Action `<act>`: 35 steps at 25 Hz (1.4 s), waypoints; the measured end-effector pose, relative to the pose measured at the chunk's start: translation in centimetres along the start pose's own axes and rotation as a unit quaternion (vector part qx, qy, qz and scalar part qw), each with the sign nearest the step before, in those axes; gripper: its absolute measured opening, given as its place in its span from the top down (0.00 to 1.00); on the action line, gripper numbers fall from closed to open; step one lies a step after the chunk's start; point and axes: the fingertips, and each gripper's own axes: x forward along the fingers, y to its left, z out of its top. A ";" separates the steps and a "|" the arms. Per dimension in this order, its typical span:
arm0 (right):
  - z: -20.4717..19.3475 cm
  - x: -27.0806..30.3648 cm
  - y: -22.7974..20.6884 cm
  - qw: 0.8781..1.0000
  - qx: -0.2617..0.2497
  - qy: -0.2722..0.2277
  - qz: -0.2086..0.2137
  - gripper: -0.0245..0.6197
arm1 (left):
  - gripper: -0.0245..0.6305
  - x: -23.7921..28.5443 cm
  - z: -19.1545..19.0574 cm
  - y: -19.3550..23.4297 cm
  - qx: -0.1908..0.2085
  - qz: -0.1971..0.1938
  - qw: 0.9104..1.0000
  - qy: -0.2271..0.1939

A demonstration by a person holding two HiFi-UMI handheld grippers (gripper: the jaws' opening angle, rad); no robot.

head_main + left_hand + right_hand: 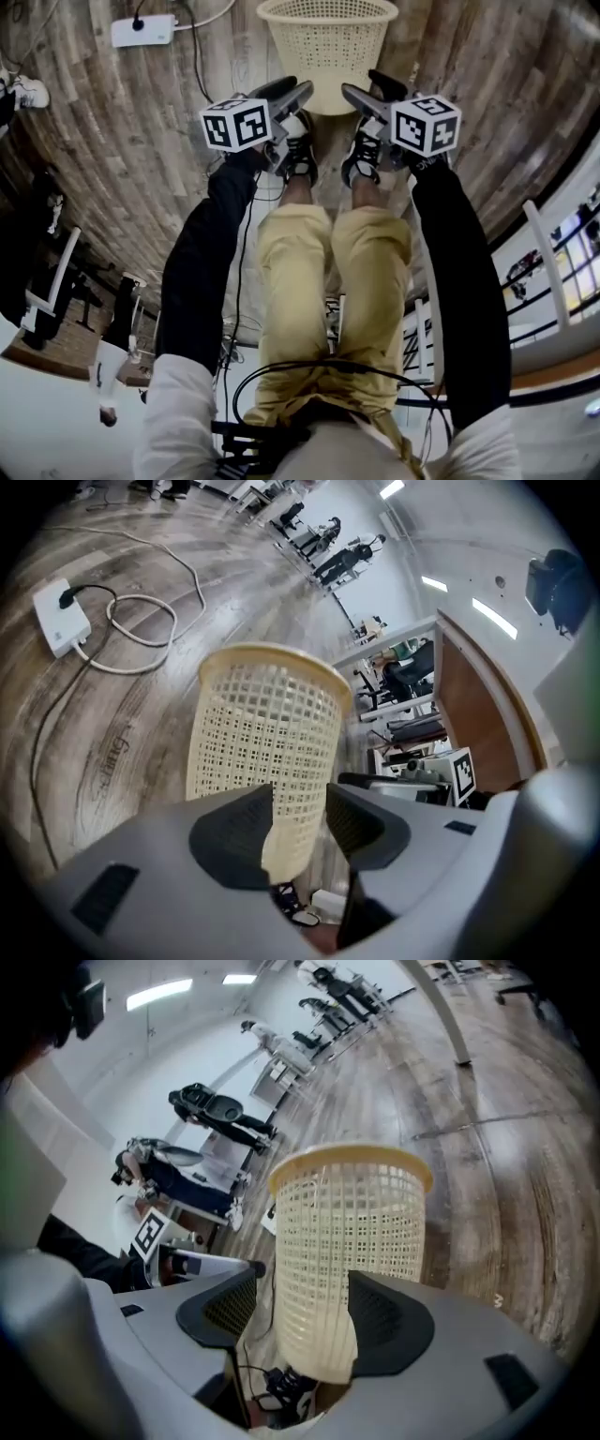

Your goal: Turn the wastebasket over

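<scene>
A cream lattice wastebasket (328, 47) stands upright on the wooden floor, open rim up, just ahead of the person's shoes. My left gripper (298, 94) is open at the lower left of the basket's wall and my right gripper (358, 94) is open at its lower right. The left gripper view has the wastebasket (267, 752) showing through the gap of the open left gripper (300, 803), with nothing pressed between the pads. The right gripper view frames the wastebasket (347, 1251) the same way between the open right gripper (305, 1302). Whether either gripper touches the basket is unclear.
A white power strip (142, 30) with a looped cable (141, 630) lies on the floor to the basket's left. The person's shoes (300, 155) stand right behind the basket. Desks, chairs and people (347, 555) are far off across the room.
</scene>
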 end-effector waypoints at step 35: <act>13.3 -1.6 -7.7 0.971 0.149 -0.157 -0.100 0.44 | 0.54 -1.7 15.8 2.9 -0.035 0.070 0.986 -0.147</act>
